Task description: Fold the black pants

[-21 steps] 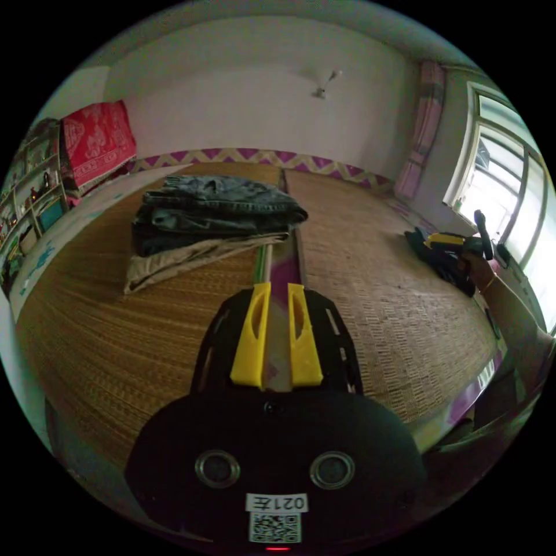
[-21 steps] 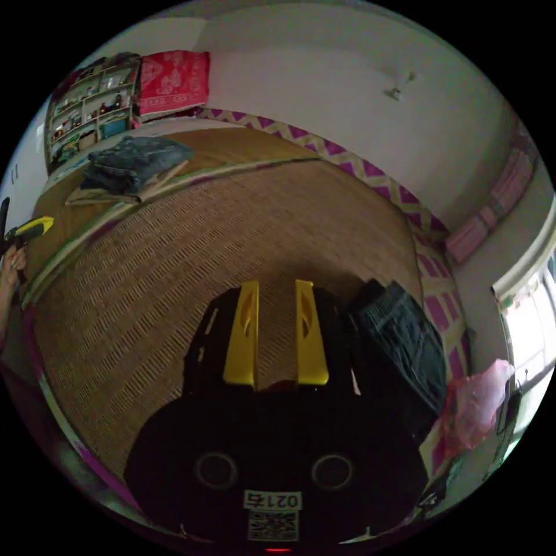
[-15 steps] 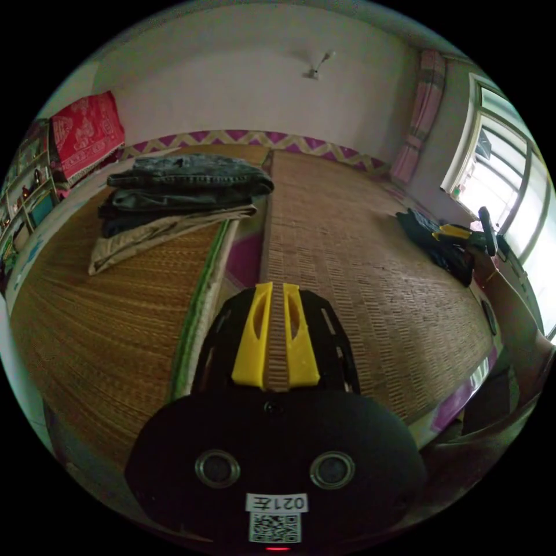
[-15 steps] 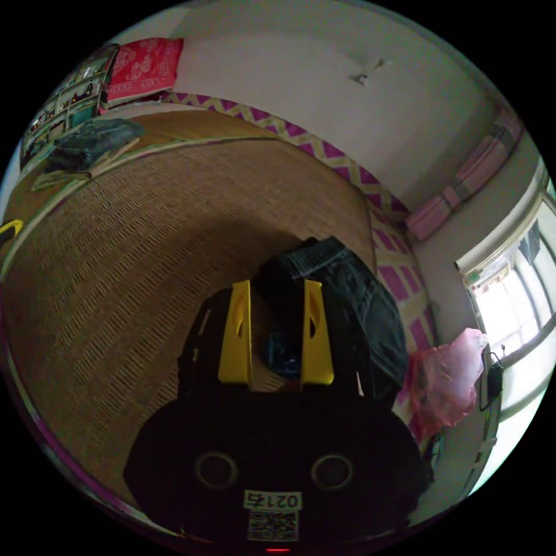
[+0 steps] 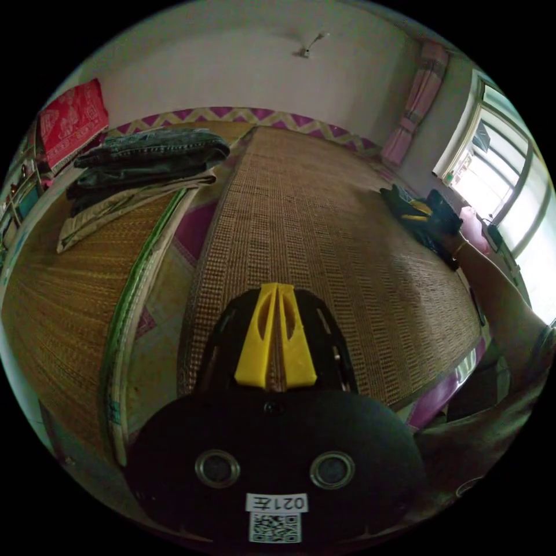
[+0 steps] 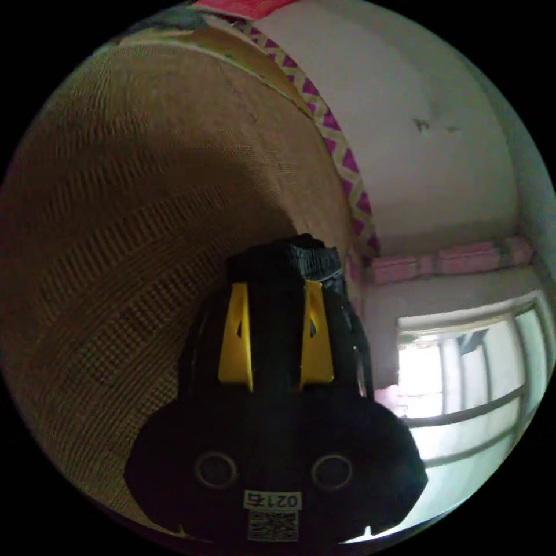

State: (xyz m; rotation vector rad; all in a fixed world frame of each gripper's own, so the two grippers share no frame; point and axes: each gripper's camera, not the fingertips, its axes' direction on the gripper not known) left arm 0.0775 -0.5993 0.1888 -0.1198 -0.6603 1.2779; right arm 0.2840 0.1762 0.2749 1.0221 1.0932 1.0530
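"Where are the black pants (image 6: 289,272)?"

"They lie in a bunch at the far side of the woven mat (image 5: 324,231), near the window (image 5: 498,174). The right gripper (image 6: 277,341) is right on top of them."

"Why is it there?"

"I think it wants to pick them up and lay them flat for folding. Its jaws are spread apart, with black cloth between them. I can't tell if they press on it yet."

"And the left gripper (image 5: 277,336)?"

"Its jaws are pressed almost together and hold nothing. It hangs over the mat, well apart from the pants, maybe waiting its turn."

"What's that pile?"

"Folded clothes (image 5: 139,168), stacked out of the way."
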